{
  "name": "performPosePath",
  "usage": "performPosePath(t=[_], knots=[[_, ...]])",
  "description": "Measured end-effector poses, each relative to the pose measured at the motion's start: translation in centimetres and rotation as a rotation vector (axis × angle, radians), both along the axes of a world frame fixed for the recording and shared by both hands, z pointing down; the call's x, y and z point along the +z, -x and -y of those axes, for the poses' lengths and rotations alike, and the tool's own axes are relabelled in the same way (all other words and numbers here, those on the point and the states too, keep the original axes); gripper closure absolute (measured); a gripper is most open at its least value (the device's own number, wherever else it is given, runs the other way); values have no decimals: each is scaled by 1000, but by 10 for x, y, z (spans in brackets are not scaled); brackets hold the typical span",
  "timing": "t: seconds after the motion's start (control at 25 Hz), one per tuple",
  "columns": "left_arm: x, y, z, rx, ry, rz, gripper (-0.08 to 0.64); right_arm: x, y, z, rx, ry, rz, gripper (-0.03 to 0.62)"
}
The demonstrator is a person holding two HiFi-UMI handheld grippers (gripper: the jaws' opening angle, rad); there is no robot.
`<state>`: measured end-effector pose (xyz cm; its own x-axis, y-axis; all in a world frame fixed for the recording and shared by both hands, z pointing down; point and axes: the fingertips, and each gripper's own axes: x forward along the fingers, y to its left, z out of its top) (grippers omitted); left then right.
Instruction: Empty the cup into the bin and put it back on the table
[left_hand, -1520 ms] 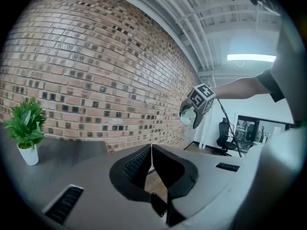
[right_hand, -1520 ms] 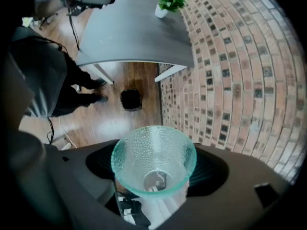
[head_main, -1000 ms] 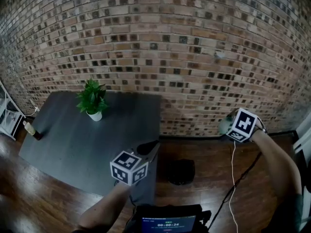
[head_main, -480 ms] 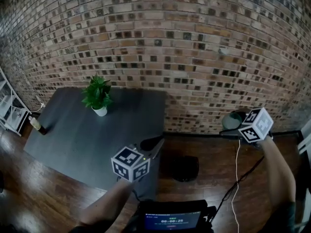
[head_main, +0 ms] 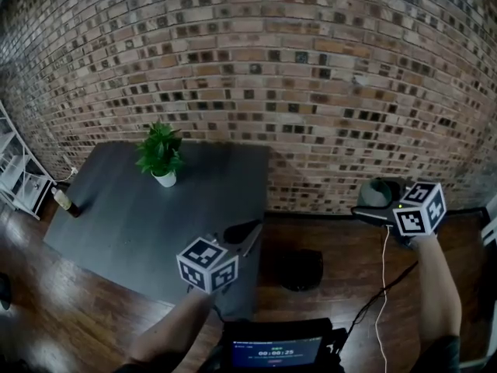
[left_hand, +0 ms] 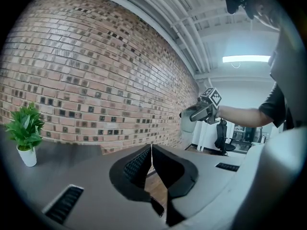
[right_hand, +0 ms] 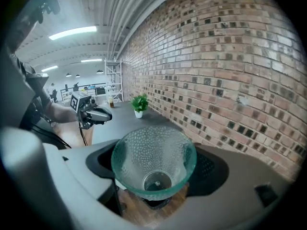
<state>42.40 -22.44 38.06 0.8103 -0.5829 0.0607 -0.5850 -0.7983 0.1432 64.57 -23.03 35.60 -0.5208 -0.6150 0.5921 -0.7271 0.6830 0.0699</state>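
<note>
- Two jaws of your right gripper (right_hand: 156, 176) squeeze the glass cup (right_hand: 144, 152), up in the air beside the bin (head_main: 301, 269).
- Your left gripper (left_hand: 152, 166) is closed on nothing.
- Glass looks slippery and breakable; grip its sides gently.

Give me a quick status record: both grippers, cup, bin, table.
left gripper: fingers shut, nothing between them, above the table's near right corner
right gripper: fingers closed on the cup, held in the air
cup: clear dimpled glass, nothing visible inside
bin: black, on the floor just right of the table; the cup is off to its right, not over it
table: dark top, holds a potted plant and a bottle at its left edge
</note>
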Motion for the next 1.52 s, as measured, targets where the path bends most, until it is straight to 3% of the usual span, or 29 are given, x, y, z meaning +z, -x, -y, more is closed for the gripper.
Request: performPosePath(t=[0.32, 0.88, 1.16, 1.52], knots=[[-2, 1, -4, 4, -4, -6, 560, -9, 1, -12, 32, -53, 97, 186], [-2, 17, -15, -37, 2, -24, 560, -21, 31, -35, -26, -117, 168, 186], [-9, 41, -27, -108, -11, -40, 560, -19, 74, -55, -120, -123, 217, 185], [-15, 94, -58, -285, -24, -37, 560, -10, 141, -79, -310, -94, 278, 184]])
